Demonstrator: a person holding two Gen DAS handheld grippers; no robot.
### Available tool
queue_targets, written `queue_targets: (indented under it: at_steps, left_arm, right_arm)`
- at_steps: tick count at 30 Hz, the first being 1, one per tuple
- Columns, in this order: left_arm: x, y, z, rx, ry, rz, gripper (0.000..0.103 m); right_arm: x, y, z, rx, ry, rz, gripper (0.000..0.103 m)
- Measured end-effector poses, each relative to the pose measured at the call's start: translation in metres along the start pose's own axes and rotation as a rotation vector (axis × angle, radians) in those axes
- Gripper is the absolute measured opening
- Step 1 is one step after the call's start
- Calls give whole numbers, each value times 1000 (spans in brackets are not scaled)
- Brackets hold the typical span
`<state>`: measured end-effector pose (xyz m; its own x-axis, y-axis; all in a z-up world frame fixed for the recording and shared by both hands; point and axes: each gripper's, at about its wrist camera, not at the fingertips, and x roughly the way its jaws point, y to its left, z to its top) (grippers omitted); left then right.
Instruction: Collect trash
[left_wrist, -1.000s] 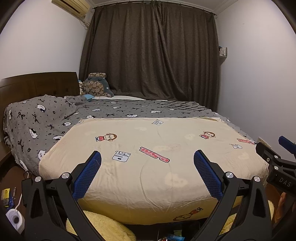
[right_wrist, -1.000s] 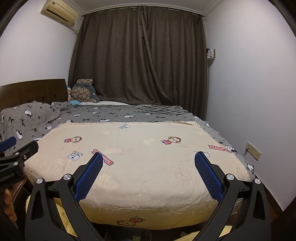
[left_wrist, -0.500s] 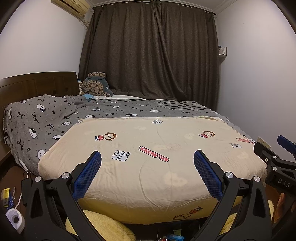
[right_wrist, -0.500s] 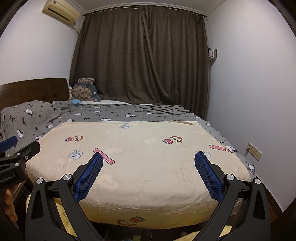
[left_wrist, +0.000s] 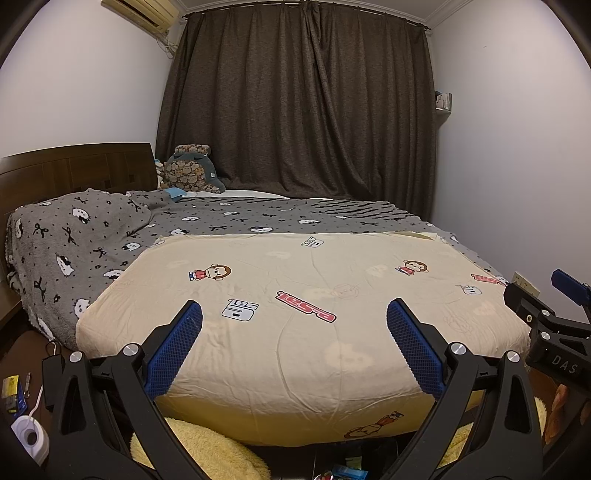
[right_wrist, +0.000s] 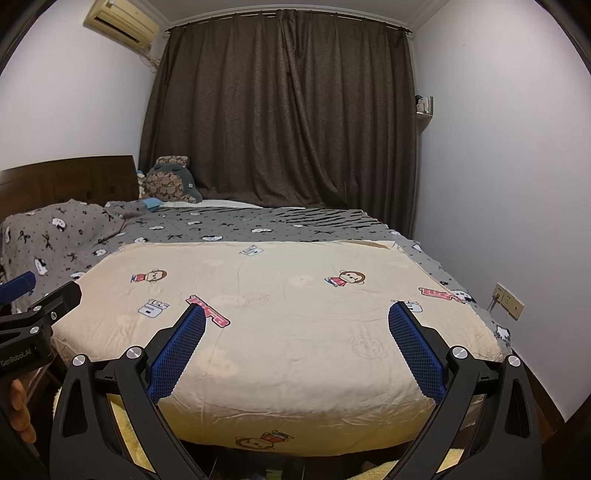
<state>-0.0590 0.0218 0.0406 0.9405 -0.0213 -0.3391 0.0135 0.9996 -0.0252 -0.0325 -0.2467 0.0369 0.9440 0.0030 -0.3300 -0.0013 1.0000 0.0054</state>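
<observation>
My left gripper (left_wrist: 294, 314) is open and empty, held above the foot of a bed. My right gripper (right_wrist: 296, 317) is open and empty too, beside it on the right; its tip shows at the right edge of the left wrist view (left_wrist: 546, 317). The left gripper shows at the left edge of the right wrist view (right_wrist: 33, 314). Small colourful wrappers (left_wrist: 347, 472) lie on the dark floor under the foot of the bed, mostly hidden. No trash shows on the bed.
A cream cartoon-print quilt (left_wrist: 295, 295) covers the near half of the bed, over a grey blanket (left_wrist: 74, 236). A plush pillow (left_wrist: 188, 171) leans by the dark curtain (left_wrist: 295, 103). Yellow fluffy rug (left_wrist: 199, 450) below. A white round device (left_wrist: 29, 437) and small items lie on the floor at left.
Both views have shifted slightly; the bed appears a little lower and farther. Both grippers stay open and empty.
</observation>
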Motion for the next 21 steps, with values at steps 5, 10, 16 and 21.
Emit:
queue_targets:
  at_steps: [5,10,16,21]
  left_arm:
    - [0,0,0,0,0,0,95]
    - [0,-1,0,1,-1,-3,95]
    - [1,-3,1,2,0,-6,95]
    - [1,-4,1,2,-1,-7,95]
  right_arm:
    - [0,-1,0,1,0,1,99]
    - [1,-1,1,0,1,2,99]
    - [1,-1,2,1,0,2,99]
    - [2,0,2,0,2,2,99]
